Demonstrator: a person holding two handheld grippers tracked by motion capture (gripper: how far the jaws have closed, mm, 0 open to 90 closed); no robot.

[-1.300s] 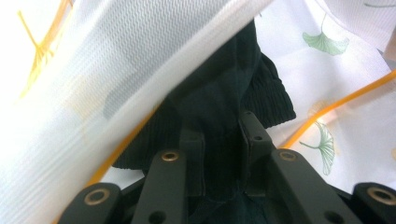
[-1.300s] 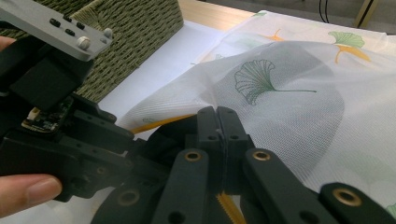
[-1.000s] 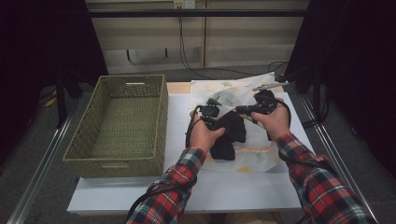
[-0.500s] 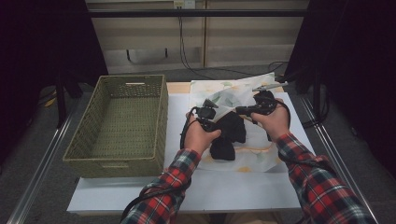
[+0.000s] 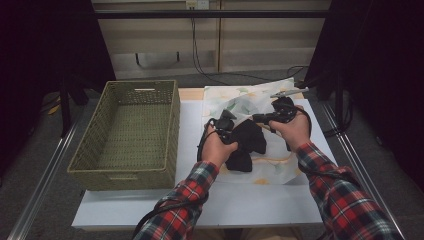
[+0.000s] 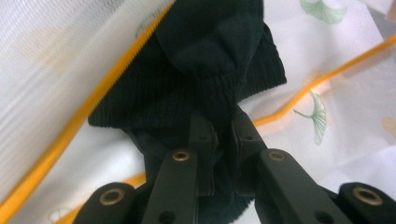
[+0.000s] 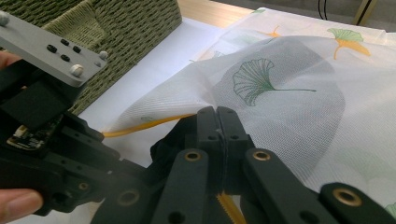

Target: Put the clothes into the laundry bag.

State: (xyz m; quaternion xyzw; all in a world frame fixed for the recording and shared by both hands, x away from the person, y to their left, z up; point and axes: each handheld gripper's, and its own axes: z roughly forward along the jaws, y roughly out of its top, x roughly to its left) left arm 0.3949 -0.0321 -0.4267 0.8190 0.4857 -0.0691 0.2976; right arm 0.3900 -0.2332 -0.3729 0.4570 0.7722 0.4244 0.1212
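Observation:
A white mesh bag point(image 5: 250, 100) with green leaf prints and a yellow zip lies on the table, with a black knit garment point(image 5: 247, 142) at its opening. My left gripper point(image 5: 225, 122) has just been closing, and its jaws point(image 6: 223, 126) now pinch a fold of the black garment point(image 6: 205, 60). My right gripper point(image 5: 257, 118) is shut on the bag's edge and holds the mesh point(image 7: 280, 93) lifted. Its jaws point(image 7: 217, 114) meet with the yellow zip between them. The black garment point(image 7: 173, 135) lies just under that lifted edge.
An empty woven green basket point(image 5: 140, 84) stands at the left of the white table point(image 5: 240, 200), close beside the bag; its wall point(image 7: 116, 28) is near my left hand. Cables lie on the floor beyond the table's far edge.
My left gripper has shifted slightly and its jaws have closed onto the black garment. The right hand has kept still, holding the bag's edge.

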